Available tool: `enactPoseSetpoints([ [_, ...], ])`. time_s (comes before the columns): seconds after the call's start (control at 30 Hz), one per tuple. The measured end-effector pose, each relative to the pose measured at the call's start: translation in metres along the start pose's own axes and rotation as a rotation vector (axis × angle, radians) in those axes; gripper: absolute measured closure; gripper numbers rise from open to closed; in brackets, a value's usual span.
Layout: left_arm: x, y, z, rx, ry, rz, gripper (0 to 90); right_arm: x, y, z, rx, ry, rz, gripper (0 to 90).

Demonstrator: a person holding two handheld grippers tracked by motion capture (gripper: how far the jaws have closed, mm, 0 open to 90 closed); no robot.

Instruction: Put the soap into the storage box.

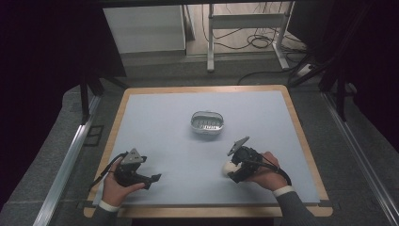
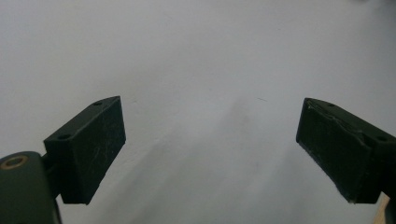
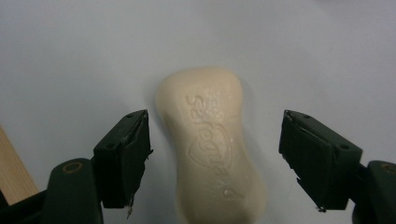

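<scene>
Right now the soap bar (image 3: 212, 144) lies low-centre on the mat between the right gripper (image 3: 215, 158)'s spread jaws, long axis along them, ungrasped; the left gripper (image 2: 210, 149), lower left, gapes idle.

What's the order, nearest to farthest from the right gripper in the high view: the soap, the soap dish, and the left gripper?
1. Soap: lies on the mat right at the right gripper, between its open jaws.
2. Soap dish: mid-table, beyond the gripper and a little to its left.
3. Left gripper: across the mat at the near left edge.
</scene>
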State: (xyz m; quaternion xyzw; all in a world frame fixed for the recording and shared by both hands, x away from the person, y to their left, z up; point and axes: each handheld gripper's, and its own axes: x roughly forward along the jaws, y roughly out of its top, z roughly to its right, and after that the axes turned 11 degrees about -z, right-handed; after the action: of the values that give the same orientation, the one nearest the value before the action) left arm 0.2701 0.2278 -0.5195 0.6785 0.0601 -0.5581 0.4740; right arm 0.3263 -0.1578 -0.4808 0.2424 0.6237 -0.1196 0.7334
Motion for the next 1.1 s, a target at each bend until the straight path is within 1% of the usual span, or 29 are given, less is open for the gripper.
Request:
enactPoseSetpoints([
  [0.07,0.001,0.0,0.0,0.001,-0.001,-0.003,8.5,0.007,0.001,0.002,-0.002,0.007,-0.051,25.3],
  [0.1,0.001,0.0,0.001,0.001,-0.002,-0.004,8.5,0.007,0.001,0.002,-0.002,0.007,-0.051,25.3],
  [0.13,0.001,0.0,0.001,0.003,-0.001,-0.006,8.5,0.009,0.002,0.002,-0.011,0.006,-0.062,26.1],
  [0.2,0.001,0.0,0.001,0.002,0.0,-0.006,8.5,0.012,0.002,0.003,-0.016,0.017,-0.077,28.9],
  [0.23,0.001,0.0,0.001,0.001,0.0,-0.004,8.5,0.013,0.003,0.003,-0.031,0.006,-0.093,32.4],
  [0.3,0.0,0.0,0.0,0.001,0.002,-0.002,8.5,0.014,0.003,0.002,-0.031,0.005,-0.101,33.5],
  [0.33,0.0,0.0,0.0,0.001,0.002,-0.002,8.4,0.018,0.004,0.002,-0.059,0.004,-0.125,38.9],
  [0.37,0.0,0.0,0.0,0.001,0.002,-0.002,8.4,0.018,0.004,0.002,-0.059,0.004,-0.125,38.9],
  [0.4,0.0,0.0,0.0,0.001,0.002,-0.002,8.4,0.017,0.005,0.001,-0.072,0.024,-0.126,48.9],
  [0.47,0.0,0.0,0.0,0.001,0.002,-0.001,8.4,0.016,0.007,0.001,-0.063,0.022,-0.133,49.3],
  [0.53,-0.001,-0.001,0.0,0.0,0.003,0.0,8.4,0.016,0.009,0.002,-0.045,0.03,-0.159,49.5],
  [0.6,-0.002,-0.001,0.0,-0.003,0.003,0.006,8.4,0.015,0.011,0.002,-0.061,0.028,-0.164,49.6],
  [0.63,-0.002,-0.001,0.0,-0.003,0.003,0.006,8.4,0.013,0.012,0.002,-0.06,0.032,-0.163,49.6],
  [0.7,-0.002,-0.001,0.0,-0.003,0.006,0.006,8.4,0.008,0.013,0.001,-0.057,0.017,-0.142,49.6],
  [0.73,-0.002,-0.001,0.0,-0.003,0.005,0.005,8.4,0.005,0.014,0.002,-0.064,0.025,-0.141,49.6],
  [0.8,-0.002,-0.001,0.0,-0.003,0.005,0.006,8.4,0.002,0.014,0.002,-0.065,0.022,-0.131,49.6],
  [0.83,-0.002,-0.001,0.0,-0.003,0.004,0.006,8.4,0.0,0.015,0.002,-0.05,0.02,-0.125,49.6],
  [0.9,-0.003,-0.001,0.0,-0.005,0.005,0.008,8.4,-0.004,0.015,0.004,-0.053,0.015,-0.116,49.6],
  [0.93,-0.003,-0.001,0.0,-0.005,0.006,0.009,8.4,-0.005,0.015,0.006,-0.044,0.017,-0.116,49.6],
  [0.97,-0.004,-0.001,0.0,-0.006,0.007,0.009,8.4,-0.006,0.015,0.007,-0.046,0.014,-0.112,49.6],
  [1.07,-0.005,-0.001,-0.001,-0.007,0.01,0.011,8.5,-0.007,0.014,0.012,-0.033,0.01,-0.095,49.6],
  [1.1,-0.005,-0.001,-0.001,-0.007,0.01,0.012,8.5,-0.008,0.014,0.013,-0.028,0.016,-0.097,49.6],
])
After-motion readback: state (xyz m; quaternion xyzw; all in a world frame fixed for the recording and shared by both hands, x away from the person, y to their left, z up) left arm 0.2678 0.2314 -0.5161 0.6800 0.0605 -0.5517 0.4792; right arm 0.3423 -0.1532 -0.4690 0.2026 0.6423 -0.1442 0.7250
